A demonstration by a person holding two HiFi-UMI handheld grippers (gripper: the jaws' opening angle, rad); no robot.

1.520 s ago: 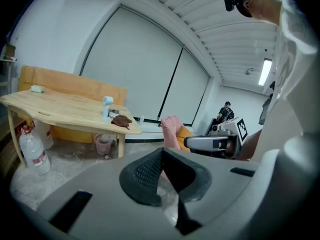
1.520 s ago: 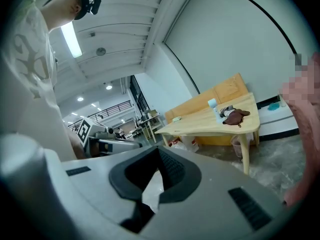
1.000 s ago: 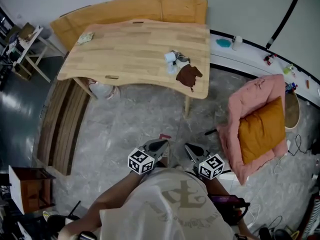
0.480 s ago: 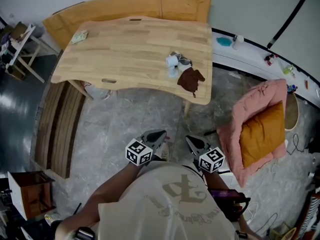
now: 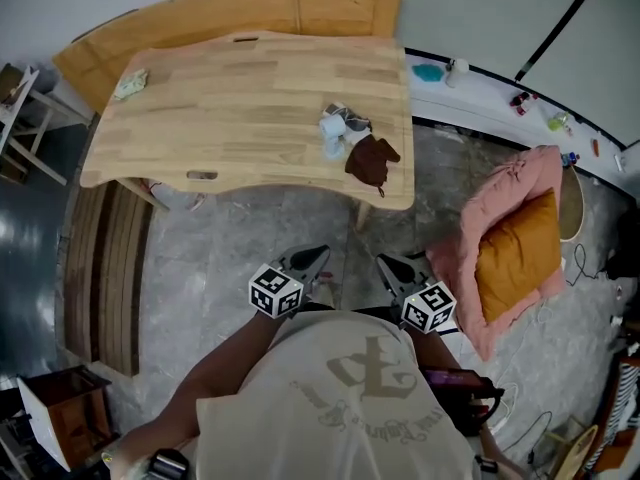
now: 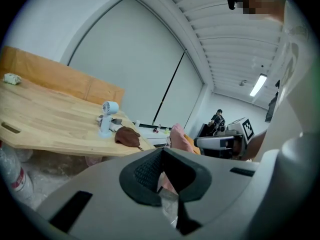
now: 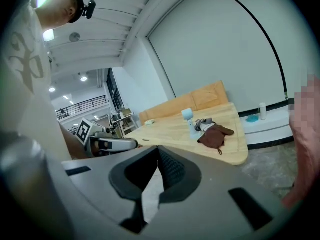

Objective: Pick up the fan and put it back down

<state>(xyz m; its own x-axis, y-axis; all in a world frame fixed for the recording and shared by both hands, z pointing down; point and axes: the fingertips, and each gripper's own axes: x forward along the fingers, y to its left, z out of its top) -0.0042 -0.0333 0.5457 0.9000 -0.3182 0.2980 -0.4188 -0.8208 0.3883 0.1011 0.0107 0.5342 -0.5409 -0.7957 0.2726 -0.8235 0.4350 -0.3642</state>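
Note:
A small pale-blue fan (image 5: 333, 128) stands upright on the wooden table (image 5: 220, 98), near its right end, beside a brown cloth (image 5: 372, 160). Both grippers are held low in front of the person's chest, well short of the table's near edge. My left gripper (image 5: 318, 258) is shut with nothing in it. My right gripper (image 5: 385, 264) is also shut and empty. The left gripper view has the fan (image 6: 107, 115) far ahead to the left of its jaws. In the right gripper view, the fan (image 7: 189, 119) and the cloth (image 7: 215, 135) lie ahead, slightly right.
A pink cushioned seat with an orange pillow (image 5: 515, 258) sits on the floor to the right. A slatted wooden bench (image 5: 105, 268) runs along the left, and a padded bench (image 5: 230, 13) stands behind the table. A crumpled pale item (image 5: 131, 83) lies at the table's far left.
The person has stepped toward the table, which now sits nearer and further left in the head view. Both grippers travelled forward with the body and stayed shut.

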